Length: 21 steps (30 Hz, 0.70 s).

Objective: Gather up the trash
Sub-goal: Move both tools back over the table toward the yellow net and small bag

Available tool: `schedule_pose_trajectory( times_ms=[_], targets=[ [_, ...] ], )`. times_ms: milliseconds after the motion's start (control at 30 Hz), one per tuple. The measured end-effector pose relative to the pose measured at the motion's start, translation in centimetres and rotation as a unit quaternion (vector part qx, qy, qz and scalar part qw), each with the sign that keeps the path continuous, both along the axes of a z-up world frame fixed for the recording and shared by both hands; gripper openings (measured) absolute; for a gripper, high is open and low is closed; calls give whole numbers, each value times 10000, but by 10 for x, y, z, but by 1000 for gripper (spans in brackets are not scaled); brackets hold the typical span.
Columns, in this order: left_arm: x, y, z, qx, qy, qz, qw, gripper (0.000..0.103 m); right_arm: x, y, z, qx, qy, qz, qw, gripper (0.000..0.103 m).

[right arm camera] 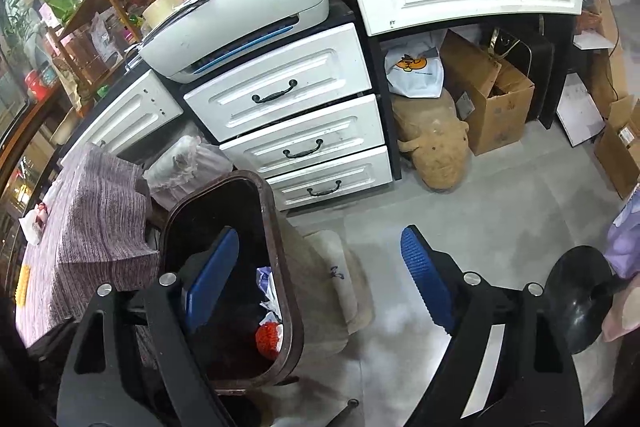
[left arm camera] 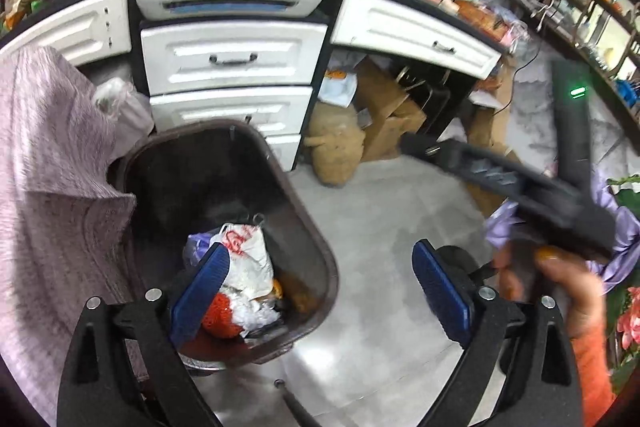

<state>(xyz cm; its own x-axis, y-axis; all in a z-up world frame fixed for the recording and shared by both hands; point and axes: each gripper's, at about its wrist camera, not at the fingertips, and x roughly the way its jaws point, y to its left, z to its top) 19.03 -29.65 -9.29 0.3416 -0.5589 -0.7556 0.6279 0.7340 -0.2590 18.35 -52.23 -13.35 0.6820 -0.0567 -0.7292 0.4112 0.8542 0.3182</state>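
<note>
A dark brown trash bin stands on the floor in front of white drawers; it also shows in the right wrist view. Inside lie a crumpled white bag with red print, an orange-red net ball and other scraps. My left gripper is open and empty, its left blue pad over the bin's opening. My right gripper is open and empty above the bin's right rim; the orange ball shows below it. The right tool appears blurred in the left wrist view, held by a hand.
A white drawer unit with a printer on top stands behind the bin. A striped purple cloth covers a surface to the left. Cardboard boxes and a tan plush toy sit under the desk. Grey tiled floor lies to the right.
</note>
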Motion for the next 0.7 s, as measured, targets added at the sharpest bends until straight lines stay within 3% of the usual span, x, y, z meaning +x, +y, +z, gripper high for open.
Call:
schedule_pose_trajectory(
  times_ms=[300,467,700],
  targets=[
    [-21,28,52,-454,-399,-36,9982,95,11,20,11,21,-53,306,9995,83],
    [-23,62,73,-720,-610,261,9952,97,24,45,27,75,-240,627,9977,83],
    [-22,120,90,-669,-913,832,9901,97,45,100,57,19,-515,1262,9907,83]
  ],
)
